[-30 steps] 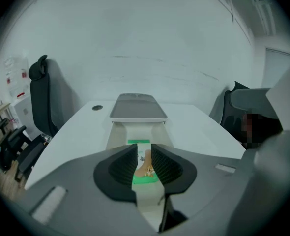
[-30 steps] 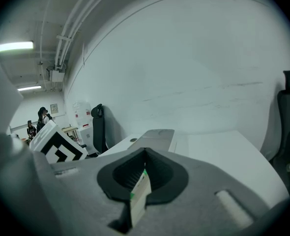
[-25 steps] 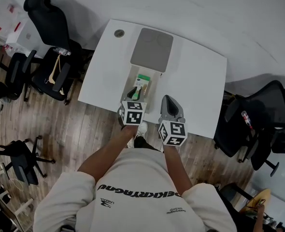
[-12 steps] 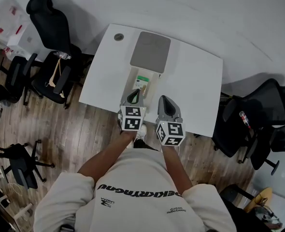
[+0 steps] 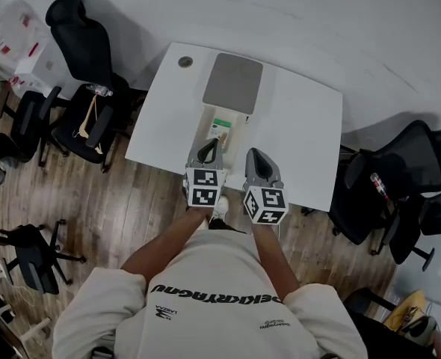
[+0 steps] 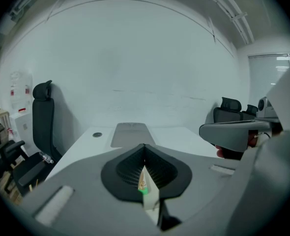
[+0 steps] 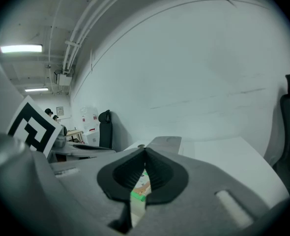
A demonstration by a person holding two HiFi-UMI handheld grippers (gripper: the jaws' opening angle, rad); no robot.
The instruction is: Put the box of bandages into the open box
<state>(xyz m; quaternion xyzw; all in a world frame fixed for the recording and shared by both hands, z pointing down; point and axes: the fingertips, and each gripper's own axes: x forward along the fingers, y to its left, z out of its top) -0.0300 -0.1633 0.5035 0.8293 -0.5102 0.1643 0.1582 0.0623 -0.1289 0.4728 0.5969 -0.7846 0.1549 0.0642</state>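
Observation:
The green-and-white box of bandages (image 5: 220, 129) lies inside the open box (image 5: 208, 118), whose grey lid (image 5: 234, 82) is folded back toward the far side of the white table (image 5: 303, 126). My left gripper (image 5: 209, 147) hovers just behind the open box's near end, shut with nothing in it. In the left gripper view its jaws (image 6: 144, 147) meet, and a sliver of the bandage box (image 6: 144, 186) shows below them. My right gripper (image 5: 256, 156) is beside it over the table, shut and empty. The right gripper view also catches the bandage box (image 7: 141, 188).
Black office chairs stand left of the table (image 5: 78, 58) and to its right (image 5: 407, 178). A round cable hole (image 5: 185, 62) sits at the table's far left corner. Wooden floor lies around the near edge where the person stands.
My left gripper has let go of the bandage box, drawn back from the open box toward the person and closed its jaws. The bandage box stays in the open box.

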